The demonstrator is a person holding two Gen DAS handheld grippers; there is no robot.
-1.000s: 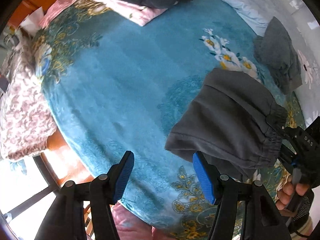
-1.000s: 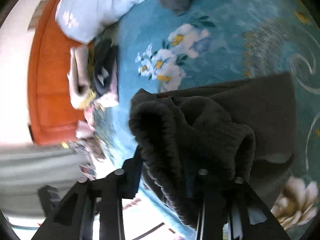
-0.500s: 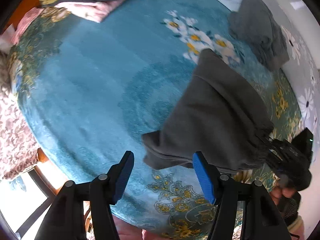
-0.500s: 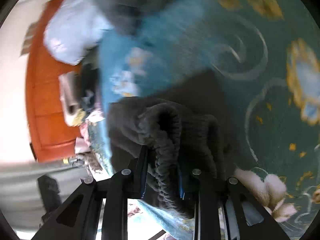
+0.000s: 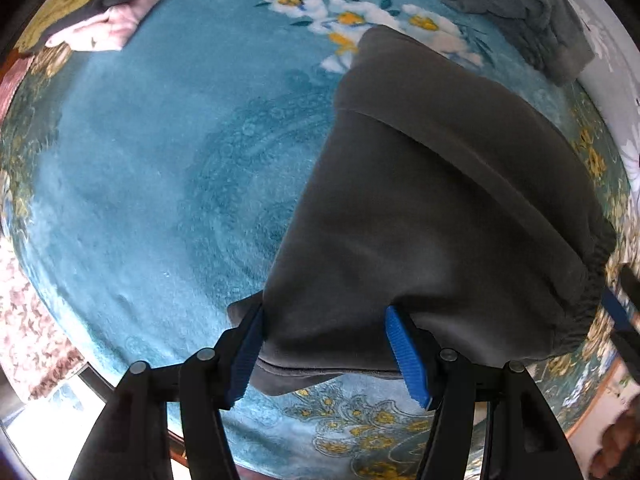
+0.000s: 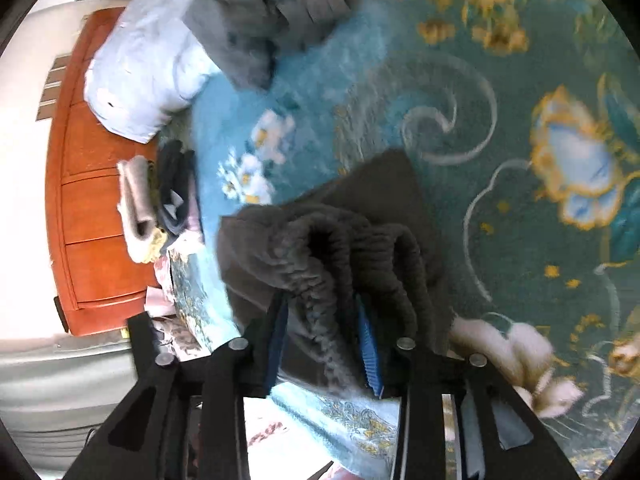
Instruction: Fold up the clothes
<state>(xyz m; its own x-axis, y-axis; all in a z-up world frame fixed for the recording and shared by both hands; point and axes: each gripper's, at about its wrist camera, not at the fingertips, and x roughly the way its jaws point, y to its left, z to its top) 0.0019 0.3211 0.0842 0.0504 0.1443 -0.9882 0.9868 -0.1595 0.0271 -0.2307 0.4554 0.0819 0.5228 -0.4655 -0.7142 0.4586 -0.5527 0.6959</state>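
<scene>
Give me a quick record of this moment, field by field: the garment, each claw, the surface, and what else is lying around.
garment: dark grey pants, elastic waistband bunched at the right claw
left claw: open, blue pads either side of the pants' near edge, not yet closed
right claw: shut on the gathered waistband
surface: teal floral blanket
other clothes: folded stack at the far left edge, loose grey garment at the far right
pillow: pale blue pillow by the orange headboard
</scene>
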